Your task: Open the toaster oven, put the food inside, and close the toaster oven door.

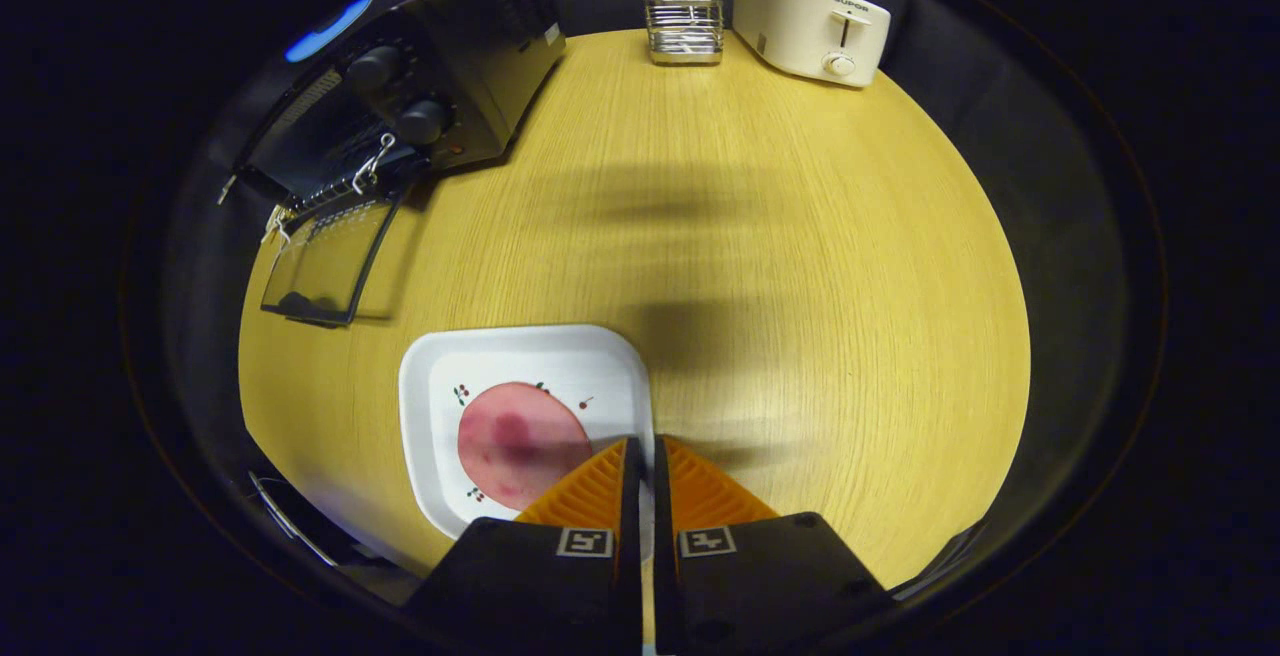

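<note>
A black toaster oven (440, 96) stands at the far left of the wooden table, its glass door (325, 261) folded down flat and open. A round pink slice of food (515, 441) lies on a white square plate (430, 376) just ahead and left of my fingers. My gripper (640, 451) hangs above the plate's right edge with its orange fingers (590, 491) nearly touching, nothing between them. The left finger covers part of the slice from view.
A cream pop-up toaster (810, 26) sits at the back right, with a wire basket (684, 28) holding a wooden stick beside it. Bare wooden tabletop (780, 266) spreads between the plate and the back.
</note>
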`<state>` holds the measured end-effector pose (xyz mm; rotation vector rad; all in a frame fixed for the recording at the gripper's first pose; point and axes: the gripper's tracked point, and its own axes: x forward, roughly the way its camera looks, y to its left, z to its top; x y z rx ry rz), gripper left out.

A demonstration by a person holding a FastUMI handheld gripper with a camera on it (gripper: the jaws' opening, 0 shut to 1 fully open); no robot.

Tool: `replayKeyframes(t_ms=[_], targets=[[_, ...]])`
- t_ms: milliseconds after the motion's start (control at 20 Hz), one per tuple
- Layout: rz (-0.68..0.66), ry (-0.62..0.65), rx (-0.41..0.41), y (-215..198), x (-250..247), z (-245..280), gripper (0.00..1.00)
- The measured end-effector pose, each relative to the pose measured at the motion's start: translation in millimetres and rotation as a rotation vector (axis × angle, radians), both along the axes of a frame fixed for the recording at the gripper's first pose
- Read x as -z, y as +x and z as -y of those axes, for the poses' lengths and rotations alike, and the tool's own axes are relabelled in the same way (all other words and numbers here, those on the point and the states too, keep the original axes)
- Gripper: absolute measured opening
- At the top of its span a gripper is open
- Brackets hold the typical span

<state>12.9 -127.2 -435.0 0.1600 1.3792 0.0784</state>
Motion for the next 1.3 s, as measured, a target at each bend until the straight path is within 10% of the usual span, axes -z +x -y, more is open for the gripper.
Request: replayKeyframes(t_ms=[200, 950, 1300], targets=[[-0.009, 0.087, 0.03, -2.4, 3.2, -2.4, 0.1], [-0.046, 0.67, 0.671, -19.0, -41.3, -33.7, 0.05], [0.053, 0.74, 0.813, -21.6, -96.5, -91.0, 0.05]])
